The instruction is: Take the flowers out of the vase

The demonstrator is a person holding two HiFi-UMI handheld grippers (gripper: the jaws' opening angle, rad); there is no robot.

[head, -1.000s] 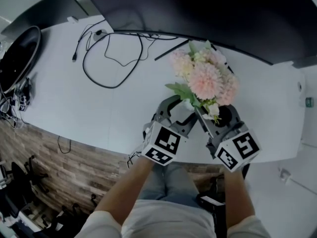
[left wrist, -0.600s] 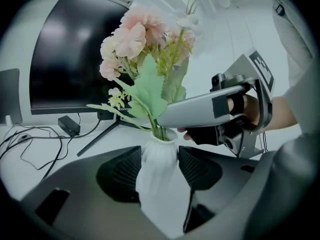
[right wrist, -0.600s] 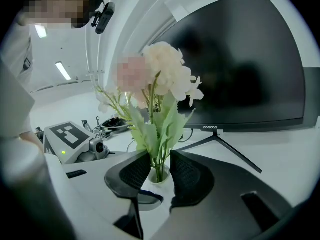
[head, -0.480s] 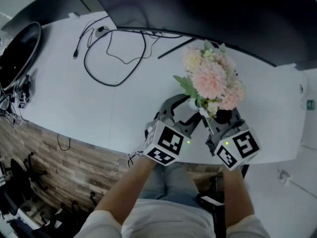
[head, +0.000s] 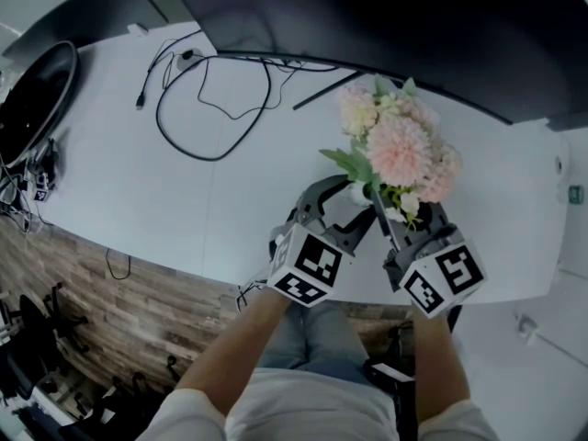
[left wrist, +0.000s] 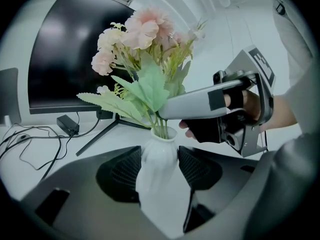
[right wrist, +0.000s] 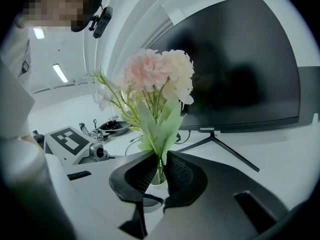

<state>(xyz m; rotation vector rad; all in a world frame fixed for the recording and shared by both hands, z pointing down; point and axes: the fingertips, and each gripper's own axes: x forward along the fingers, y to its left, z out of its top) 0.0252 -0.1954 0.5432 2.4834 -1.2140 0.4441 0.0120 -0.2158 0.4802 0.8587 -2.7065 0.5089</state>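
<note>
Flowers (head: 400,145) are standing upright in the vase (left wrist: 159,156), long axis near vertical, blooms pointing up above both tongs. Left tongs (left wrist: 159,168) are gripping the vase body, jaws wide, on the counter (head: 138,173). Right tongs (right wrist: 159,170) are closing, nearly shut, pads pinching the stems (right wrist: 159,165) just above the vase mouth.

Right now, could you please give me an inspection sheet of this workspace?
Surface: white desk.
Job's things: pink flowers standing in a white vase.
Clutter: small black adapter on the desk.
Grippers: left gripper shut on the vase; right gripper closing, the flowers between its jaws.
Cables: black cables looped on the desk's far side.
Surroundings: dark monitor behind; wood-patterned floor below.
</note>
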